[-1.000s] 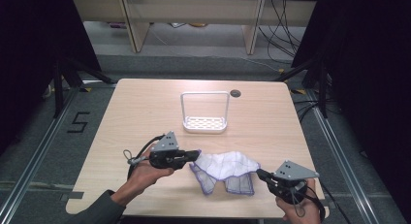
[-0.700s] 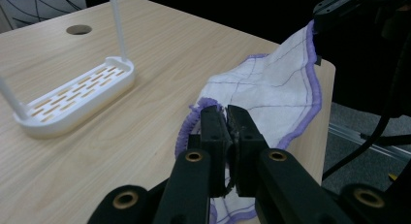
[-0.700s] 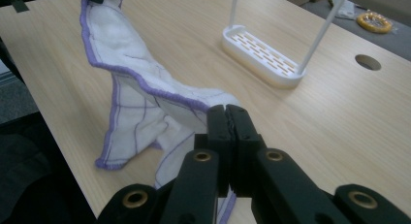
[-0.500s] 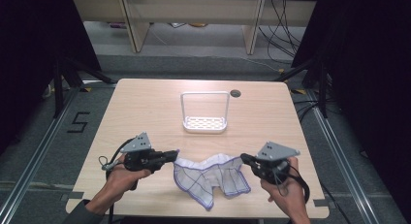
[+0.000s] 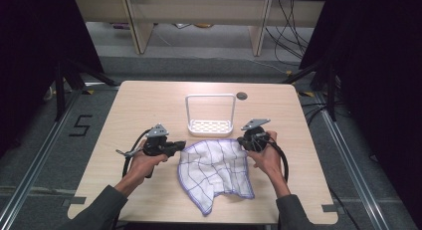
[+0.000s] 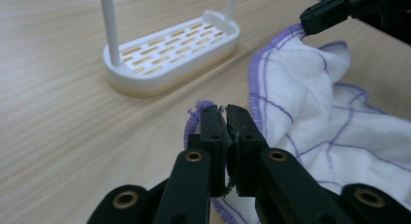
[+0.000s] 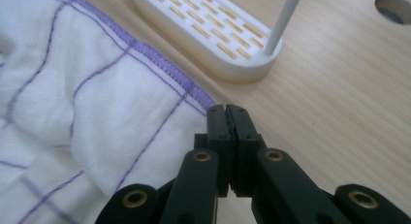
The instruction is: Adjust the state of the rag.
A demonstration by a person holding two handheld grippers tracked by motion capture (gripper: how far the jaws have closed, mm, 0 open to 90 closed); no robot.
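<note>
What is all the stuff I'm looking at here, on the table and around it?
cloth: 1, white with purple grid lines and purple hem, spread on the near half of the table, its two far corners pinched by the grippers
rack: 1, white slotted tray with a tall hoop handle, mid-table just beyond the cloth
table: 1, light wood, centre of the room
hole: 1, dark and round, in the tabletop to the right beyond the rack
cables: several, black, on the floor at the far right
left gripper: 1, black, shut on the cloth's left corner
right gripper: 1, black, shut on the cloth's right corner
hands: 2, grey sleeves, at the near edge
</note>
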